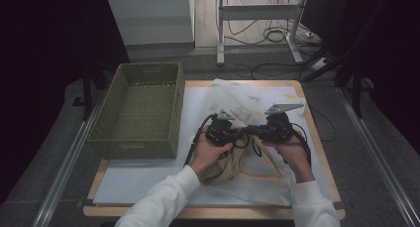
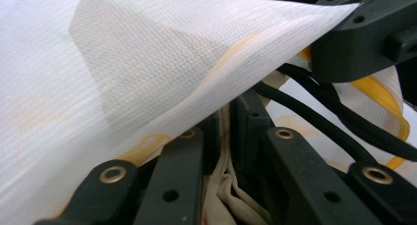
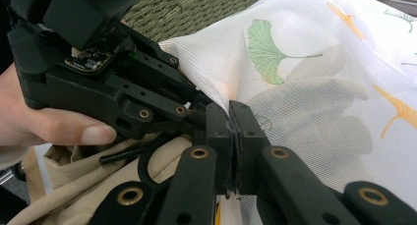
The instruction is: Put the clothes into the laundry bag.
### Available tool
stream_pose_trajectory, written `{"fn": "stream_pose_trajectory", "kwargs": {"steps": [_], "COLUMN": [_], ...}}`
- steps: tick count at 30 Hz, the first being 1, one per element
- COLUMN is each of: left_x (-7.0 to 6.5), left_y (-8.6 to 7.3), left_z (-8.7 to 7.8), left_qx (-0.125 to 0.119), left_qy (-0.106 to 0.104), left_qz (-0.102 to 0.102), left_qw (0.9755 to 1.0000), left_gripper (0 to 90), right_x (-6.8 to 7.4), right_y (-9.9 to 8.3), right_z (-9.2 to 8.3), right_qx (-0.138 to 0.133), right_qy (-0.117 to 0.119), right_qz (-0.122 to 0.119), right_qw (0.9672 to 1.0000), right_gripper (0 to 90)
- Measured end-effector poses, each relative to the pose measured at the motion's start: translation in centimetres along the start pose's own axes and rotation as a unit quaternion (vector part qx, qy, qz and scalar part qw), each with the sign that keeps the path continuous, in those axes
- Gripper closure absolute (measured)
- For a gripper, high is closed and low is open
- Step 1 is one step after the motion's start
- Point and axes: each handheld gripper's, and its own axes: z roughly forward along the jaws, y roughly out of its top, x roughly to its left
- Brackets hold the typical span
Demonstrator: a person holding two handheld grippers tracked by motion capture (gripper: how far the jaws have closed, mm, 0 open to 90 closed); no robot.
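1. A wooden table under a pale mat stands in a dim room with cables on the floor behind.
2. A sheer white cloth printed with green and yellow leaves lies just right of the green basket, over a beige cloth.
3. The right gripper is clenched on the white cloth's edge.
4. The left gripper pinches cream fabric under the same cloth, meeting the right one well right of the basket.

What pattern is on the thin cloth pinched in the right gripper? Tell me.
White sheer cloth printed with green and orange ginkgo leaves; clearest in the right gripper view.
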Motion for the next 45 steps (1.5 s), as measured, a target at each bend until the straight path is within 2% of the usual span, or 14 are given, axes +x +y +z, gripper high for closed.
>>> {"fn": "stream_pose_trajectory", "kwargs": {"steps": [13,16,22,26,31,34,38,45], "left_x": [0.3,0.2,-0.1,-0.4,-1.0,-1.3,-1.7,-2.3], "left_y": [-0.4,-0.8,-1.9,-2.0,-2.6,-2.9,-3.2,-4.1], "left_z": [0.1,0.3,0.6,0.4,-0.3,-1.0,-2.0,-3.7], "left_qx": [-0.009,-0.015,-0.017,-0.002,-0.008,-0.016,-0.017,-0.032], "left_qy": [-0.007,-0.013,-0.007,0.000,-0.003,-0.013,-0.035,-0.037], "left_qz": [-0.003,-0.013,-0.011,-0.007,-0.004,-0.006,0.002,0.012], "left_qw": [0.9999,0.9997,0.9998,1.0000,1.0000,0.9998,0.9992,0.9987], "left_gripper": [82.0,79.9,61.8,39.6,21.9,12.8,9.6,8.8], "right_x": [-0.2,-0.3,-0.5,-0.5,-0.6,-0.6,-0.5,-0.6], "right_y": [-0.1,-0.2,-0.3,-0.3,-0.3,-0.3,-0.3,-0.3], "right_z": [0.0,0.0,0.1,0.1,0.1,0.0,0.0,0.1], "right_qx": [0.001,0.001,0.005,0.005,0.003,0.002,0.002,0.005], "right_qy": [0.000,-0.001,-0.002,-0.003,-0.004,-0.005,-0.006,-0.005], "right_qz": [0.006,0.005,0.009,0.009,0.009,0.008,0.007,0.007], "right_qw": [1.0000,1.0000,0.9999,0.9999,0.9999,1.0000,1.0000,0.9999], "right_gripper": [86.3,86.3,86.3,86.3,86.3,86.3,86.3,86.3]}}
